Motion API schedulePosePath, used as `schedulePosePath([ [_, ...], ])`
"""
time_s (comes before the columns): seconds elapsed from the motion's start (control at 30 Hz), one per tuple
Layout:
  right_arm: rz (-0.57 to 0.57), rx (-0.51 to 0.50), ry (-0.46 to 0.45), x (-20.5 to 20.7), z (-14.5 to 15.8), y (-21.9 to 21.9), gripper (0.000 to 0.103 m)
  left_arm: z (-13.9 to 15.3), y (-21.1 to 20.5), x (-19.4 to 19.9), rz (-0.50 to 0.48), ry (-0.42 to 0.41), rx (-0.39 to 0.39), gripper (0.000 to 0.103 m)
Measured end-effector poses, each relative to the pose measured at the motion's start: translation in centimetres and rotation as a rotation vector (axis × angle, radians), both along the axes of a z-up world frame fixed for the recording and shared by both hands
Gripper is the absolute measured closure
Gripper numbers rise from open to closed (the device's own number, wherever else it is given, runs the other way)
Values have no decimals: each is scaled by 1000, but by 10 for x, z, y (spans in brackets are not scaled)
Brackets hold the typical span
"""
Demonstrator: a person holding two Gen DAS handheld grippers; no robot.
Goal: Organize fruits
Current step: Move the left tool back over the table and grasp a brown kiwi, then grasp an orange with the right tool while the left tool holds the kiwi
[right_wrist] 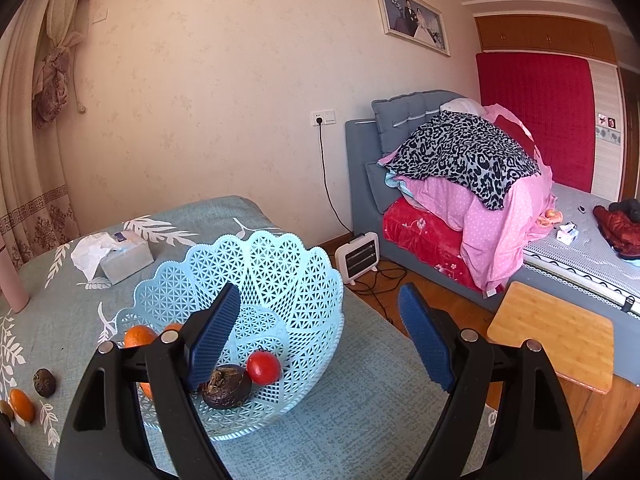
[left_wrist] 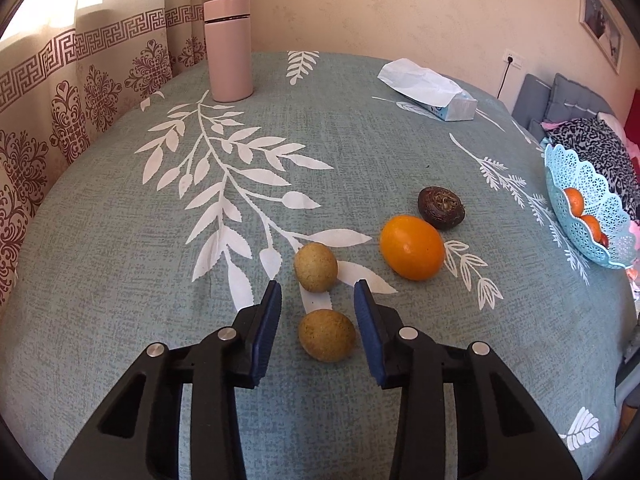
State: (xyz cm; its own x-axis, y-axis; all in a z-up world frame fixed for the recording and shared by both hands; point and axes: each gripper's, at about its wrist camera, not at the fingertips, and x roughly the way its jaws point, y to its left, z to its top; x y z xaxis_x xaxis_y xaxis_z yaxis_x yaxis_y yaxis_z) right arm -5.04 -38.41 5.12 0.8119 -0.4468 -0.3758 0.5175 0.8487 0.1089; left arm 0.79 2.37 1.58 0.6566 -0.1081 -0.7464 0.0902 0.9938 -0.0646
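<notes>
1. Fruit's split two ways: four pieces loose on the tablecloth (left_wrist: 120,260), the rest in the basket (right_wrist: 288,280) at the table's right edge.
2. Loose ones in the left view: two brownish-green fruits, near one (left_wrist: 327,335) and far one (left_wrist: 315,267), then an orange (left_wrist: 412,247) and a dark wrinkly fruit (left_wrist: 441,207) just behind it.
3. Left gripper (left_wrist: 317,290) is spread open, empty, with the near fruit sitting between its blue pads, not touched.
4. Basket holds a tomato (right_wrist: 263,367), another dark fruit (right_wrist: 227,386) right beside it, plus a couple of oranges (right_wrist: 139,336) half hidden by the right gripper.
5. Right gripper (right_wrist: 324,300) is wide open too, holding nothing, above the basket.
6. Cloth is teal with white leaf prints. A pink flask (left_wrist: 228,49) stands at the far side, tissue box (left_wrist: 434,90) off to the right.
7. Room: patterned curtain (left_wrist: 48,92), cream walls, framed photo (right_wrist: 414,18), bed (right_wrist: 460,200) piled with bedding, small heater (right_wrist: 357,257) on the wood floor, wooden stool (right_wrist: 554,338).
</notes>
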Motion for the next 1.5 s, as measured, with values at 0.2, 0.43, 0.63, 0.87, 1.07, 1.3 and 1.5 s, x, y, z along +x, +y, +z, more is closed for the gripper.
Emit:
schedulePosePath([
  [0.2,-1,-5,-1,-1,0,1,20,-6,1,0,-10,39,-15,74],
  [0.43,-20,-71,-43,-11,8,13,20,-4,2,-7,-9,15,-28,75],
  [0.63,213,-106,-60,-11,26,71,12,3,9,-13,16,-32,-62,75],
  [0.87,680,-11,171,41,6,156,11,9,13,-21,38,-79,-74,75],
  [1.07,844,60,344,74,-16,205,18,7,16,-21,52,-75,-81,75],
  [1.3,970,81,424,90,-26,247,37,8,15,-23,53,-83,-82,75],
  [1.5,1052,119,474,107,-36,271,53,8,17,-22,59,-81,-88,75],
])
